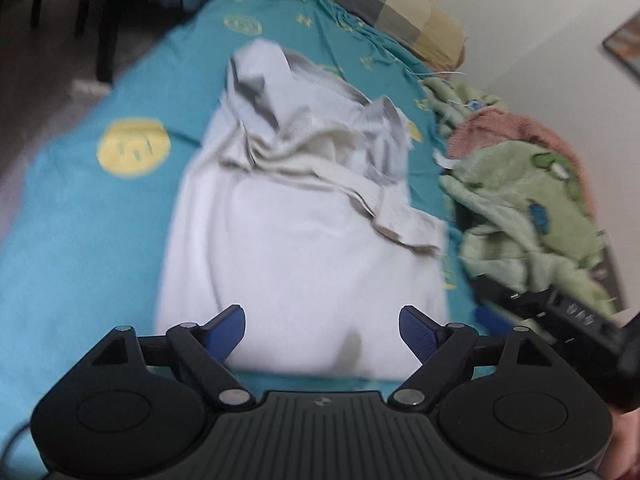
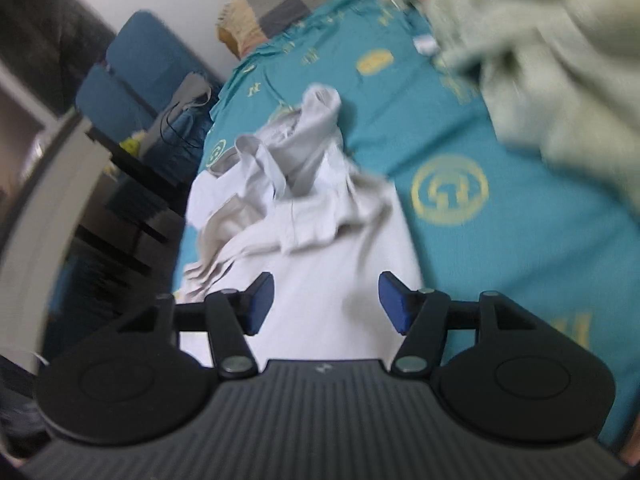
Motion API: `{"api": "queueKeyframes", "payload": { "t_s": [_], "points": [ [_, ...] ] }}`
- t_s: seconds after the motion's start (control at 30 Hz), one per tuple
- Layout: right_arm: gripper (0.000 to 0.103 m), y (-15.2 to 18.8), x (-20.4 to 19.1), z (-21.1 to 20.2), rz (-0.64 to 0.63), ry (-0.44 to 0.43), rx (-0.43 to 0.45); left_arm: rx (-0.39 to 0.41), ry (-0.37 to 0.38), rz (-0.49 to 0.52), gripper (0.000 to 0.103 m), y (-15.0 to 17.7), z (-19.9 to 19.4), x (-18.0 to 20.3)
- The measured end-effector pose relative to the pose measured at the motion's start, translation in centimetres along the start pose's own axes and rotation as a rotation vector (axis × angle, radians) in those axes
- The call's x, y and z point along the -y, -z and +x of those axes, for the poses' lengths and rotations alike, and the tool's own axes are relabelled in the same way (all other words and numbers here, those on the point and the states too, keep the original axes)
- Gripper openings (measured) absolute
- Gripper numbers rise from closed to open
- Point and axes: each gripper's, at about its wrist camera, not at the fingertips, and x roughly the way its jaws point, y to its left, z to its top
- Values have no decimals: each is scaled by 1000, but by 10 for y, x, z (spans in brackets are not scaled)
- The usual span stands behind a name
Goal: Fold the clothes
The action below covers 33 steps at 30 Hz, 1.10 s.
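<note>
A white shirt (image 1: 296,240) lies on the bed (image 1: 80,220), which is covered in a teal sheet with yellow emblems. The near part of the shirt is spread fairly flat; the far part is bunched, with grey-beige folds and a sleeve piled on top of the body. Both views are blurred, so finer detail of the cloth cannot be made out.

The left claw (image 1: 321,330) hangs over the near hem of the shirt with its blue pads (image 1: 228,332) spread wide apart and nothing between them. Whether the pads touch the cloth cannot be told. The right claw (image 2: 326,302) is over the same near end of the shirt, seen from the other side, also spread wide and holding nothing; its pads (image 2: 394,302) frame bare white cloth.

In the left wrist view, the black body of the right claw shows at the right edge, just beside the shirt's near corner. A green blanket (image 1: 532,208) with a cartoon print is heaped along the wall side of the bed, with a pink towel (image 1: 508,128) on it. A checked pillow (image 1: 392,4) lies at the far end of the bed. In the right wrist view a blue chair (image 2: 136,72) stands beyond the bed's far edge.
</note>
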Motion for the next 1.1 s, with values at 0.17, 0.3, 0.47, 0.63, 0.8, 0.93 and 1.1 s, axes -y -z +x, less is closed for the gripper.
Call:
{"api": "queueKeyframes", "payload": {
  "t_s": [0.17,0.3,0.47,0.63,0.8,0.93,1.1],
  "points": [
    [62,13,10,8,130,-76,-71,-131,34,-180,86,5,26,-27],
    [62,23,18,14,233,-137,-128,-158,-14,-245,86,6,39,-39],
    [61,40,23,23,350,-179,-194,-50,-5,-336,85,4,41,-48],
    [61,59,26,33,458,-200,-257,47,-5,-396,75,1,38,-53],
    [61,79,28,43,567,-222,-319,112,21,-432,58,-4,30,-60],
    [60,79,41,38,630,-150,-232,134,37,-448,55,-5,26,-62],
    [60,73,58,30,694,-114,-110,114,-6,-465,54,-3,24,-66]
  ]
}}
